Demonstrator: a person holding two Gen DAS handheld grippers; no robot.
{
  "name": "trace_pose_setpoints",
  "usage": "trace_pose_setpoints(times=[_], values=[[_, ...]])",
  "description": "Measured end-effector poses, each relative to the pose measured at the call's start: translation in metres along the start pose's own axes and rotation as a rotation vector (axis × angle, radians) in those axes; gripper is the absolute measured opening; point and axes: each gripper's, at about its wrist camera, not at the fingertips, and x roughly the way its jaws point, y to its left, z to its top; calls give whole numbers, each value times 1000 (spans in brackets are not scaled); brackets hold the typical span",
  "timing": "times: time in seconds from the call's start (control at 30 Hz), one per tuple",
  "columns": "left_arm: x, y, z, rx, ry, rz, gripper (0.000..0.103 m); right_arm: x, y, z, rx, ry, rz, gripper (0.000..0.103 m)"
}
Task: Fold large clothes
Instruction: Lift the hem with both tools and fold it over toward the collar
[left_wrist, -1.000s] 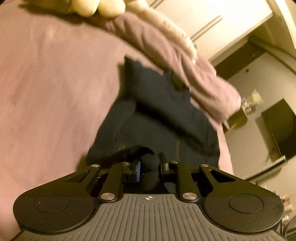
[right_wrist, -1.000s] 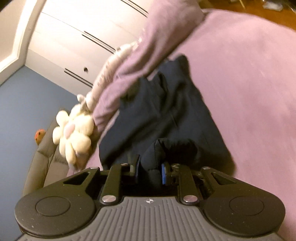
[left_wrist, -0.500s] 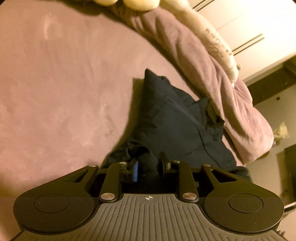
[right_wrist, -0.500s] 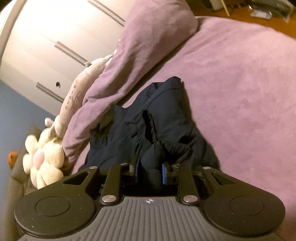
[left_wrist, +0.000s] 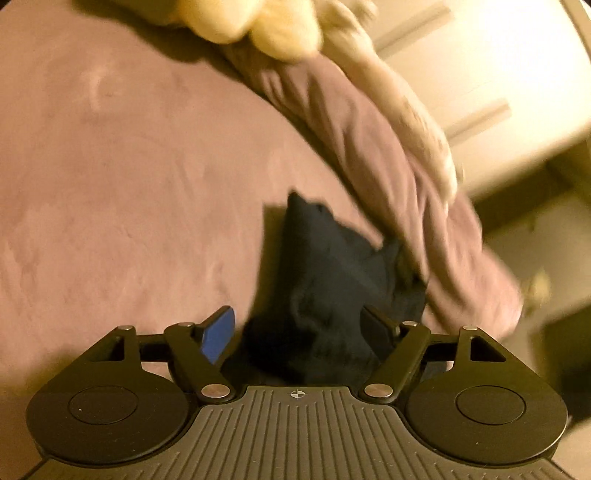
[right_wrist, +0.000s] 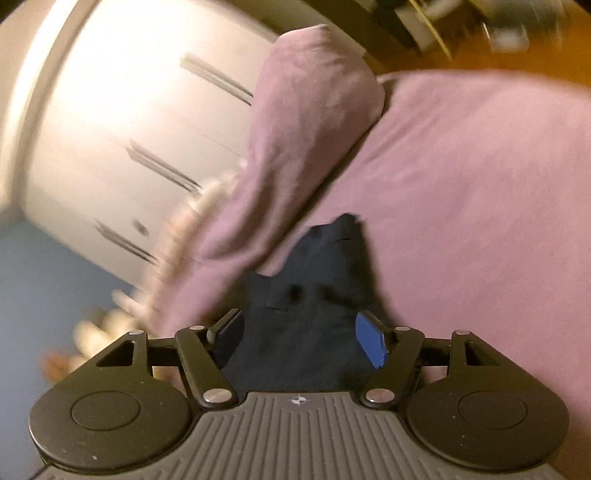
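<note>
Two grippers hang over one dark navy garment (left_wrist: 332, 273), which lies bunched on the mauve bedspread (left_wrist: 122, 192) just in front of the long rolled duvet (left_wrist: 373, 147), its far edge touching the foot of that roll. Taking the left first: the left gripper (left_wrist: 299, 328) has its jaws spread wide, the blue pad (left_wrist: 218, 334) well clear on the side away from the duvet, and the cloth sits loose between the fingers with nothing pinched. A cream plush toy (left_wrist: 258, 22) rests beyond the duvet's far end. On the right, the right gripper (right_wrist: 301, 332) is likewise released, both blue pads apart with the garment (right_wrist: 314, 295) lying between them, again close against the duvet (right_wrist: 291, 155); a pale wardrobe (right_wrist: 122, 122) stands behind it. Both views are blurred, so seams and hems cannot be made out. The garment looks soft, limp and fairly light, thick enough to heap in rumpled layers; it should drape and sag rather than hold any shape, and a single layer may slip out of a pinch. A likely sound hold is at two corners of the edge away from the duvet, one gripper each, pinching through every layer so the fold carries evenly.
</note>
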Motion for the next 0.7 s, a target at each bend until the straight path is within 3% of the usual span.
trace_pose_setpoints(times=[0.1, 0.23, 0.4, 0.43, 0.47, 0.5, 0.53, 0.6, 0.7], values=[[12, -5, -14, 121, 48, -17, 81, 21, 17, -12, -211, 83, -105, 68], [33, -3, -22, 182, 95, 65, 81, 40, 32, -24, -355, 104, -148, 65], [42, -6, -24, 226, 138, 16, 78, 51, 39, -31, -436, 121, -161, 31], [41, -6, -24, 224, 134, 10, 73, 52, 39, -33, -441, 118, -163, 25], [39, -7, -24, 223, 124, 15, 58, 50, 41, -35, -453, 106, -167, 10], [37, -7, -24, 225, 113, 34, 39, 48, 44, -37, -467, 90, -173, 9], [33, -8, -23, 231, 106, 45, 31, 45, 47, -38, -475, 78, -176, 9], [21, -14, -24, 264, 76, 58, 22, 33, 56, -40, -508, 37, -174, 8], [-7, -29, -22, 325, 10, 28, 20, 12, 71, -37, -533, -37, -136, 8]])
